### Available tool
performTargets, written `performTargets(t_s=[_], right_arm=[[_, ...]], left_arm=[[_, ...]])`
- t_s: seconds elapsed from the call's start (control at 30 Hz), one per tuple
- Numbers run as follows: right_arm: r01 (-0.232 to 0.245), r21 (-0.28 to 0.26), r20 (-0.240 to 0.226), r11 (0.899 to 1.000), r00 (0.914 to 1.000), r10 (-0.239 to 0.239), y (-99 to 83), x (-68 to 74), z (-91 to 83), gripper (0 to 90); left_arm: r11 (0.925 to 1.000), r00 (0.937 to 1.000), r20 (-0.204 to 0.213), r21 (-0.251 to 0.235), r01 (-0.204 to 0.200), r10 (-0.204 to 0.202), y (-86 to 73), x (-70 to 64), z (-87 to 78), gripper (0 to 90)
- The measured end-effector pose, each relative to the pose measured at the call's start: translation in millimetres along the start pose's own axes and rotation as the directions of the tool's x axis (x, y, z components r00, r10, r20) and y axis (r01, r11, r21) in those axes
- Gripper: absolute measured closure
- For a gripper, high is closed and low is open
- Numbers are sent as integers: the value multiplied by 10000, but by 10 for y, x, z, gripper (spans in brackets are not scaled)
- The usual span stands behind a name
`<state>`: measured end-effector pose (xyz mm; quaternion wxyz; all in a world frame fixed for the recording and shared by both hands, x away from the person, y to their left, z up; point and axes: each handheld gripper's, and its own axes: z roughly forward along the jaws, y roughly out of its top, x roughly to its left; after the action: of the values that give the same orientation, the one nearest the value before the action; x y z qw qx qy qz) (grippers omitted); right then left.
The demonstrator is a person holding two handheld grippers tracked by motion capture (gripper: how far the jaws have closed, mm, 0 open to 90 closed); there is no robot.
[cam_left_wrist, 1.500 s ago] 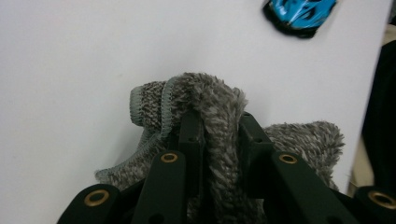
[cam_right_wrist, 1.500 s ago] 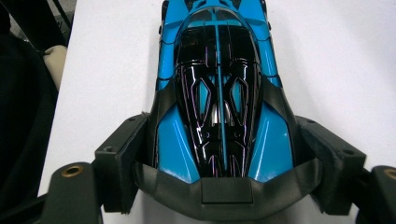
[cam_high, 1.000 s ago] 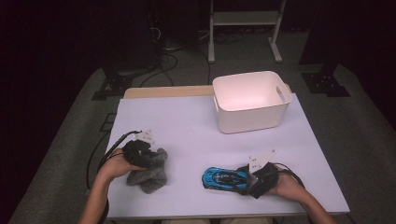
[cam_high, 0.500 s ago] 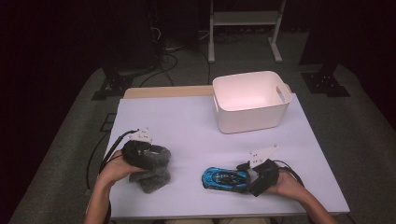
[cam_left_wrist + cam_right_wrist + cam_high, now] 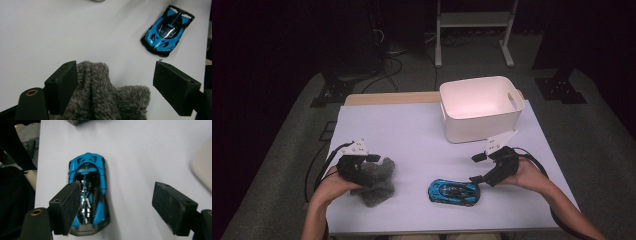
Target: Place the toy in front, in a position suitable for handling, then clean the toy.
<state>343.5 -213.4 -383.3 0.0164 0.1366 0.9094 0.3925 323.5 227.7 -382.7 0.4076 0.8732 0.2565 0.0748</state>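
Note:
A grey fuzzy soft thing lies near the table's front left. My left gripper is open over its left part. In the left gripper view the fuzzy thing lies between and below the open jaws, which stand apart from it. A blue toy car sits at the front centre, and the left gripper view has it farther off. My right gripper is open just right of and above the car. In the right gripper view the car lies lengthwise under the left jaw, off centre of the right gripper.
A white plastic bin with a handle cut-out stands empty at the back right of the white table; its blurred edge is at the right of the right gripper view. Cables trail off both grippers. Dark floor surrounds the table.
My right gripper has drawn back from the car's end, away from the front edge, and its jaws now stand wide. The left gripper has shifted slightly left over the fuzzy thing. The car has stayed put.

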Motion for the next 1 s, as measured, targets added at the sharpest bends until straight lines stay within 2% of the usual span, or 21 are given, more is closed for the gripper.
performTargets(t_s=[0.1, 0.13, 0.3, 0.43, 0.6, 0.83, 1.0], right_arm=[[57, 90, 119, 9999, 9999, -58, 57, -50, -64, 217], [204, 137, 240, 9997, 9995, -207, 107, -97, -121, 217], [225, 260, 484, 9994, 9985, -238, 207, -185, -223, 218], [134, 340, 538, 9993, 9984, -152, 251, -233, -258, 218], [282, 434, 585, 9987, 9978, -307, 299, -240, -311, 220], [400, 271, 621, 9988, 9972, -416, 364, -277, -411, 221], [434, 282, 685, 9987, 9966, -452, 434, -378, -496, 225]], left_arm=[[10000, 10000, -17, -22, 67, -67, -12, 6, -10, 175], [10000, 10000, -19, -49, 60, -60, -26, 6, -17, 175], [9999, 9998, -103, -58, 140, -141, -51, 14, -36, 157], [9998, 9999, -78, -145, 130, -131, -59, 1, -60, 157], [9997, 9998, -170, -216, 141, -144, -50, -29, -89, 128], [9996, 9999, -109, -272, 33, -36, -21, -31, -88, 126], [9999, 9999, -132, -164, 25, -28, -40, -19, -60, 114]])
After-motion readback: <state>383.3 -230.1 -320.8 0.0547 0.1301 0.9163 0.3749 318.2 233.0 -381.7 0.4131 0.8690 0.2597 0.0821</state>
